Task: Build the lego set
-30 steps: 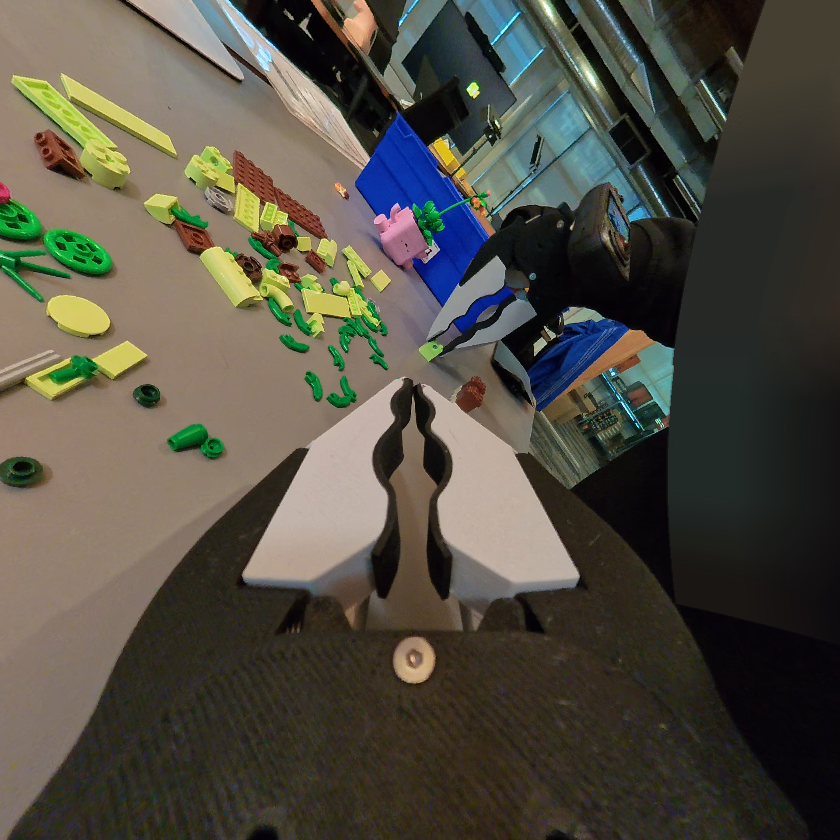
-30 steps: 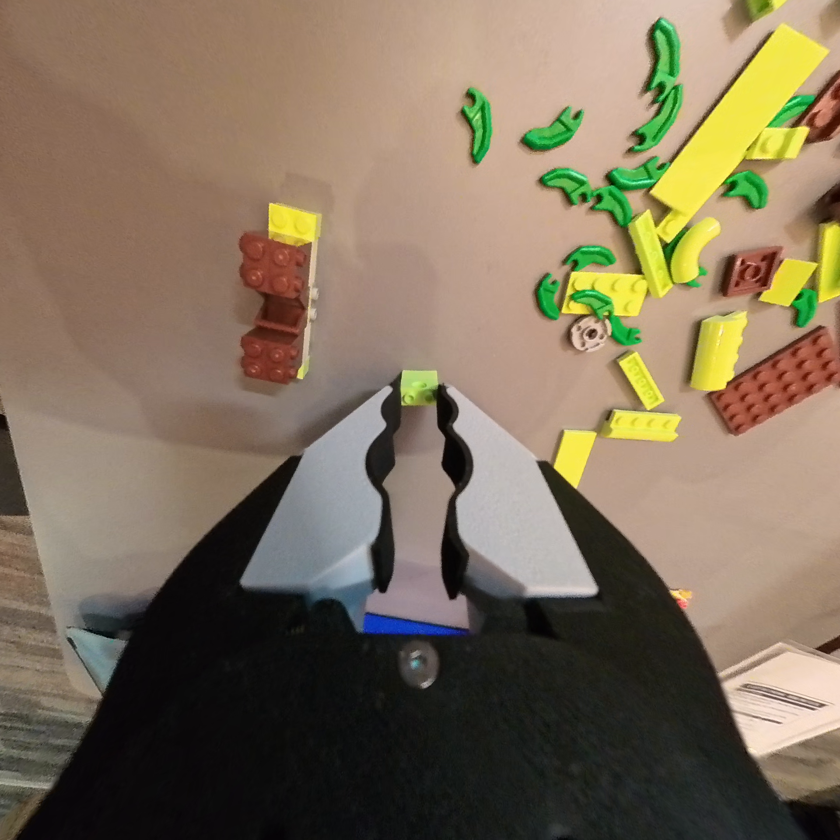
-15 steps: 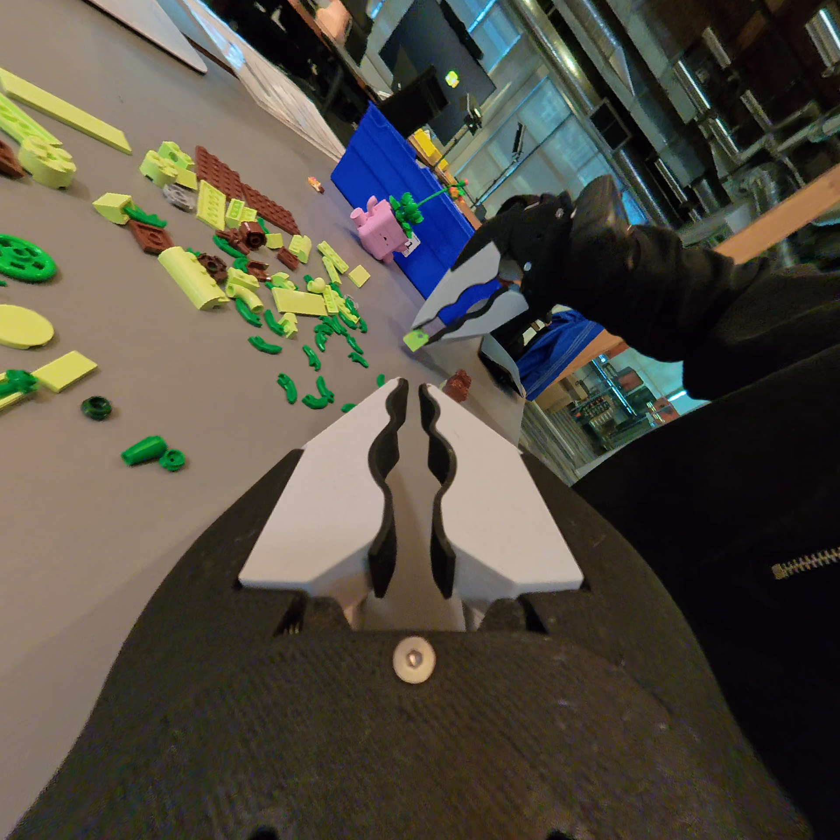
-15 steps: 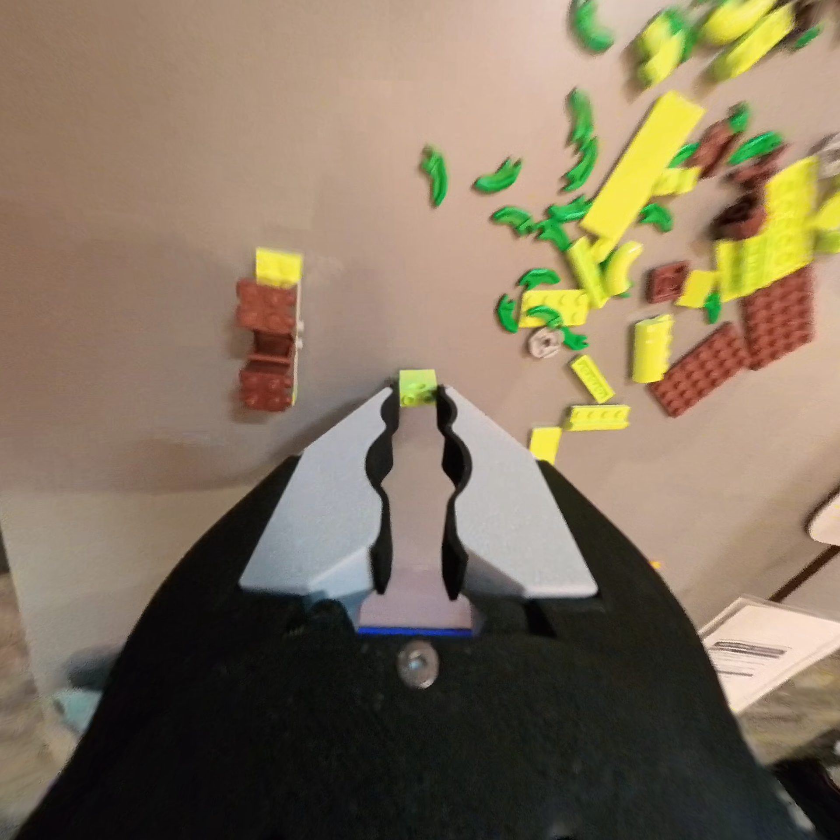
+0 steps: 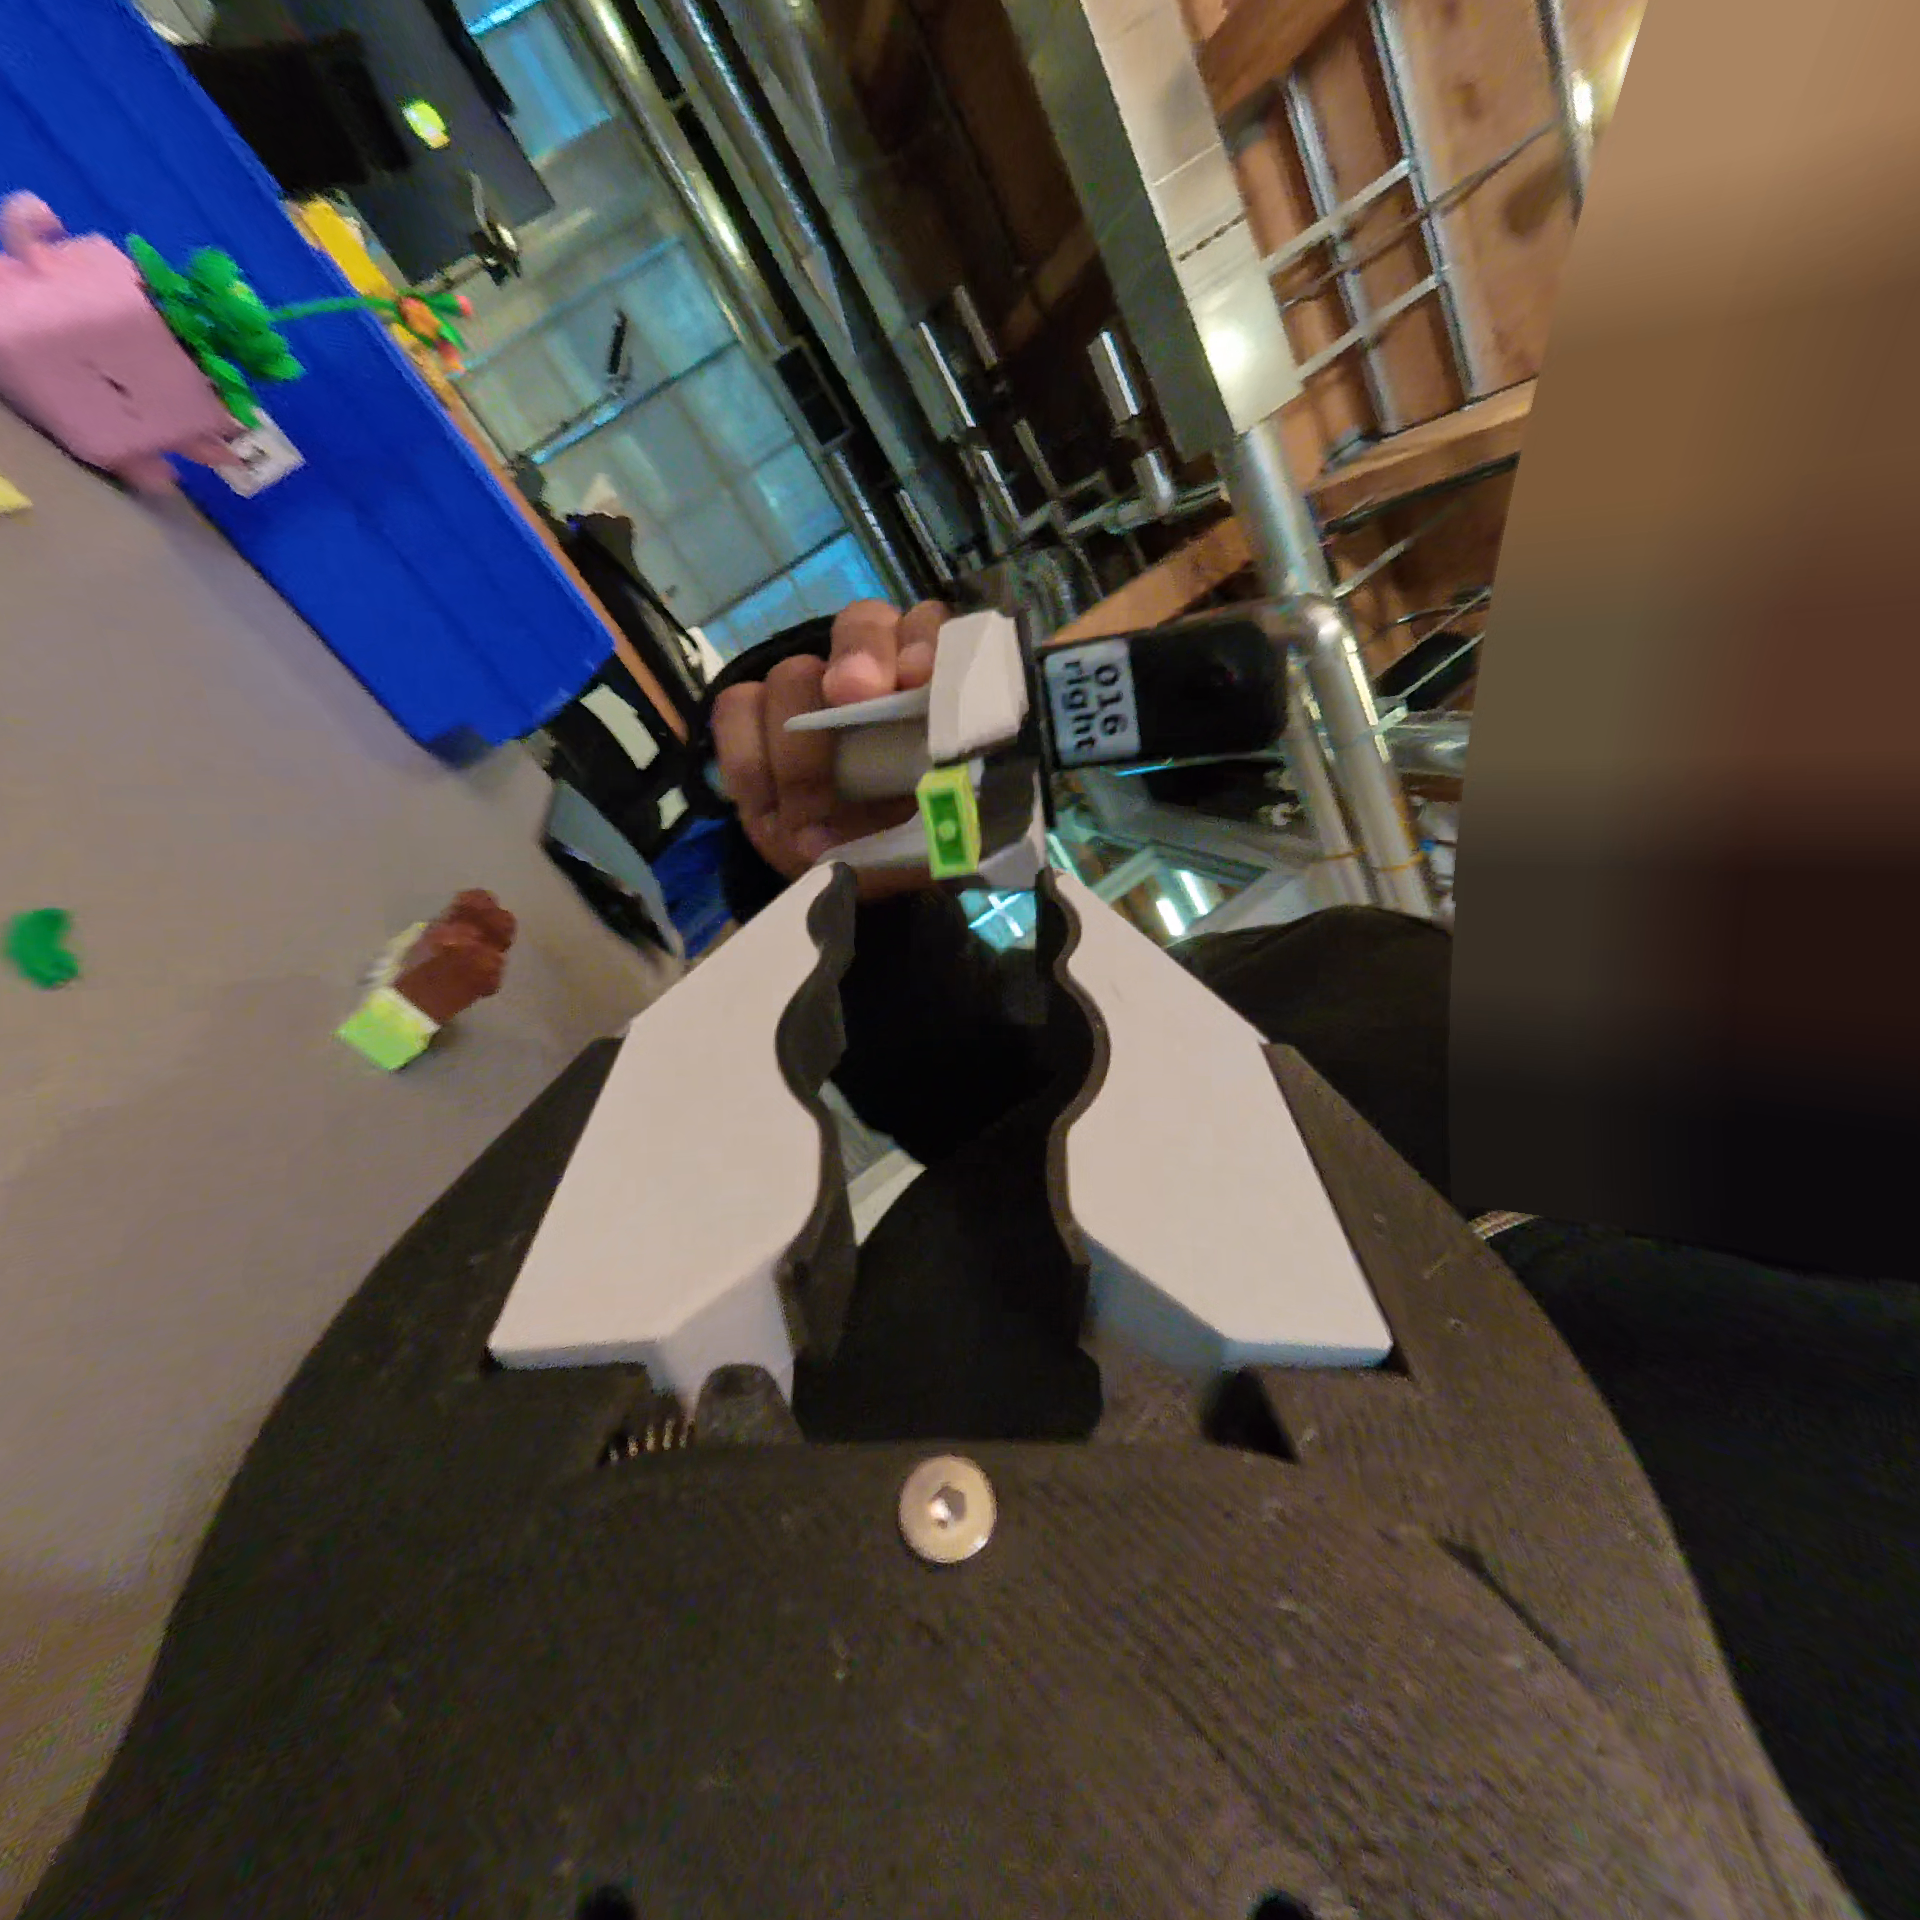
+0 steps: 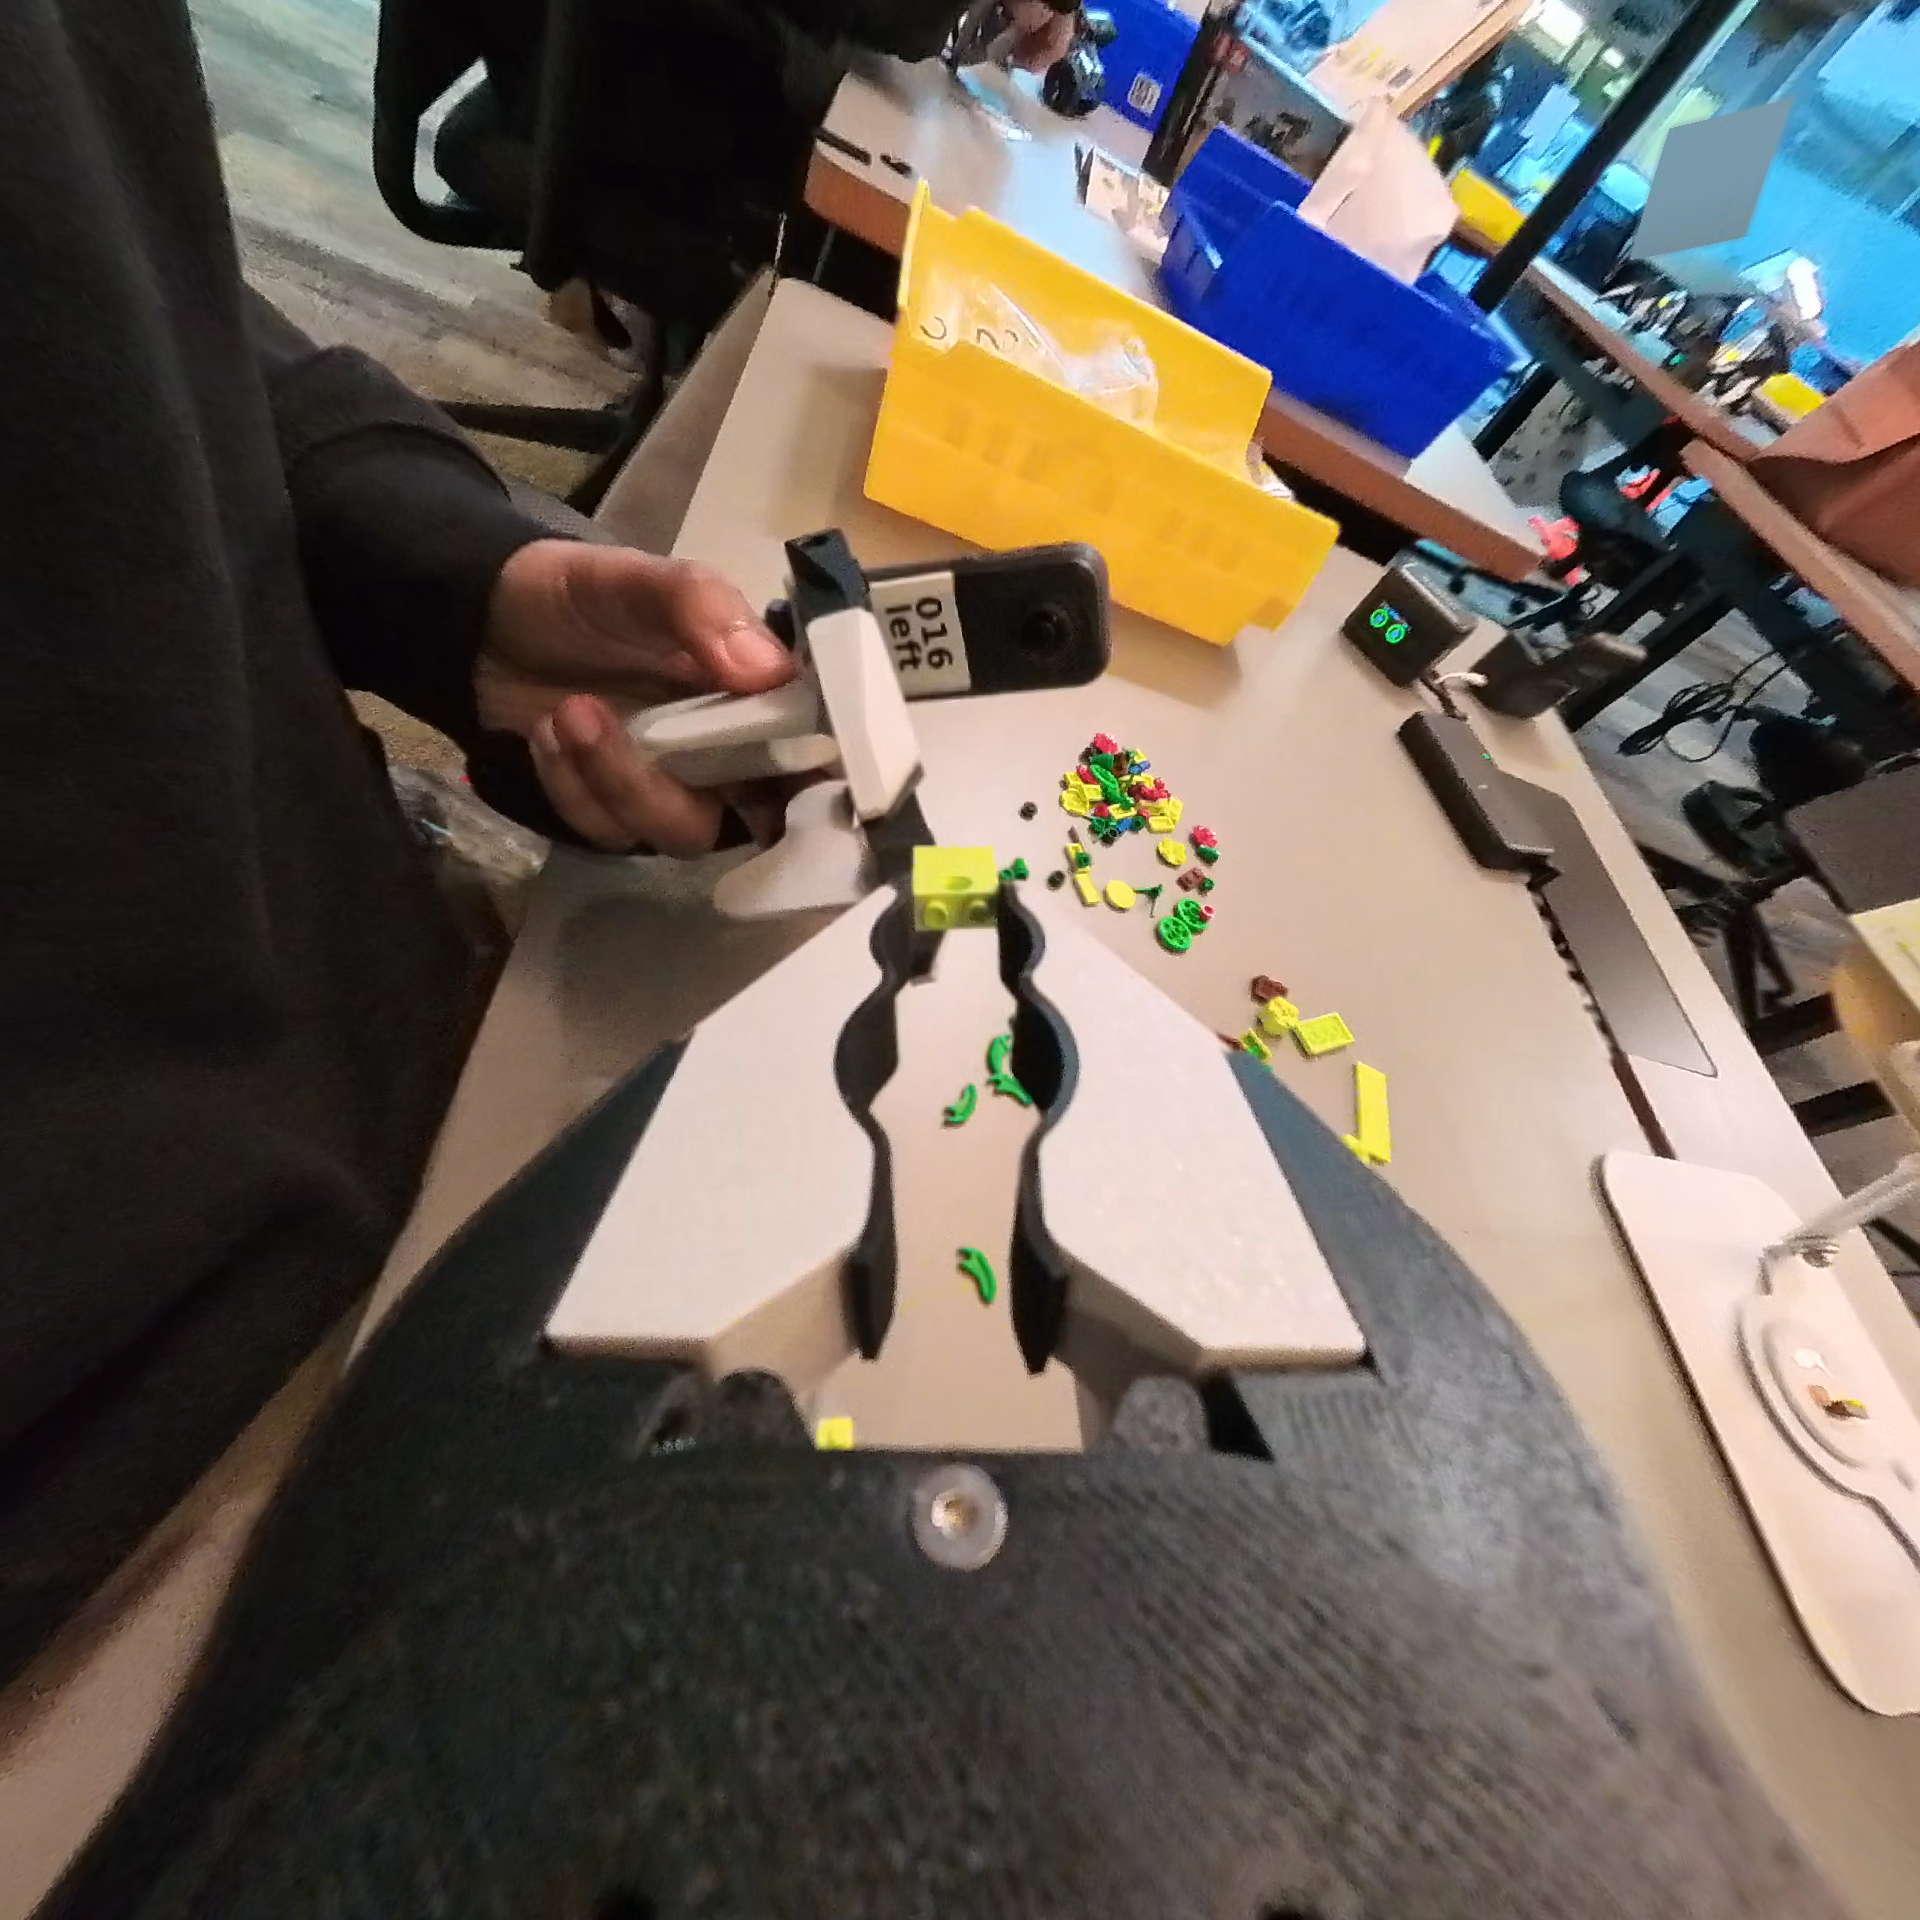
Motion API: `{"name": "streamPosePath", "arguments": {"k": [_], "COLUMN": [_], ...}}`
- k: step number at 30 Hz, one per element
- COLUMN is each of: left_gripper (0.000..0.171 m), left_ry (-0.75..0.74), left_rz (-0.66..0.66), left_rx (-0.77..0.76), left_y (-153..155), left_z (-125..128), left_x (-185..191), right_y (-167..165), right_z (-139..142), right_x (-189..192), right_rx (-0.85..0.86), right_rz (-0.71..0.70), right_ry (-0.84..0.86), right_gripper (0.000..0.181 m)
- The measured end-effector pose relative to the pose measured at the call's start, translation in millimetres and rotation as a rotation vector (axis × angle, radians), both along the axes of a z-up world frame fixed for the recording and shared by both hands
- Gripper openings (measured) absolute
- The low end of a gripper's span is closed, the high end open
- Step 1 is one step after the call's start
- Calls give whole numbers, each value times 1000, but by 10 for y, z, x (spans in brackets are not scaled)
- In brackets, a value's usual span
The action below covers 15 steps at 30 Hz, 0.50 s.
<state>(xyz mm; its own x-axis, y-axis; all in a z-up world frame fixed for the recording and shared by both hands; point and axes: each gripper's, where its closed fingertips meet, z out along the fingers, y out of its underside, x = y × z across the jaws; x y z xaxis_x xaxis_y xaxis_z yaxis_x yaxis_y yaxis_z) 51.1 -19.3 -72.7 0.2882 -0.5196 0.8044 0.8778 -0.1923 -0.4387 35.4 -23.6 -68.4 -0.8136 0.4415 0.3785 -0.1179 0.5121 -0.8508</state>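
One lime brick (image 6: 954, 885) sits pinched at the tips of the right tongs (image 6: 956, 902), raised above the counter (image 6: 1351, 935), just beyond the wide, empty left tongs (image 5: 943, 883).

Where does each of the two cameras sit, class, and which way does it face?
Left wrist view: rides the left claw, open and empty, tilted up off the grey table toward the right claw, with a hand and a dark sleeve behind it.
Right wrist view: rides the right claw, which pinches a lime brick, looking along the table at scattered pieces, a yellow bin, and the left claw in the person's hand.
Shared: the lime brick, both claws, the table.
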Motion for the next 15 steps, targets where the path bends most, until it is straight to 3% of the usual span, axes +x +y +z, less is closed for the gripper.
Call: {"name": "streamPosePath", "arguments": {"k": [5, 9, 15], "left_gripper": [23, 6, 7], "left_ry": [-107, -115, -114], "left_rz": [-30, -50, -91], "left_rx": [50, 9, -19], "left_y": [18, 64, 105], "left_z": [92, 27, -21], "left_x": [25, 60, 134], "right_y": [-7, 18, 82], "right_z": [-48, -58, -87], "right_x": [132, 198, 211], "right_rx": [-13, -1, 43], "right_rz": [-13, -32, -88], "right_ry": [26, 44, 101], "right_gripper": [14, 14, 14]}}
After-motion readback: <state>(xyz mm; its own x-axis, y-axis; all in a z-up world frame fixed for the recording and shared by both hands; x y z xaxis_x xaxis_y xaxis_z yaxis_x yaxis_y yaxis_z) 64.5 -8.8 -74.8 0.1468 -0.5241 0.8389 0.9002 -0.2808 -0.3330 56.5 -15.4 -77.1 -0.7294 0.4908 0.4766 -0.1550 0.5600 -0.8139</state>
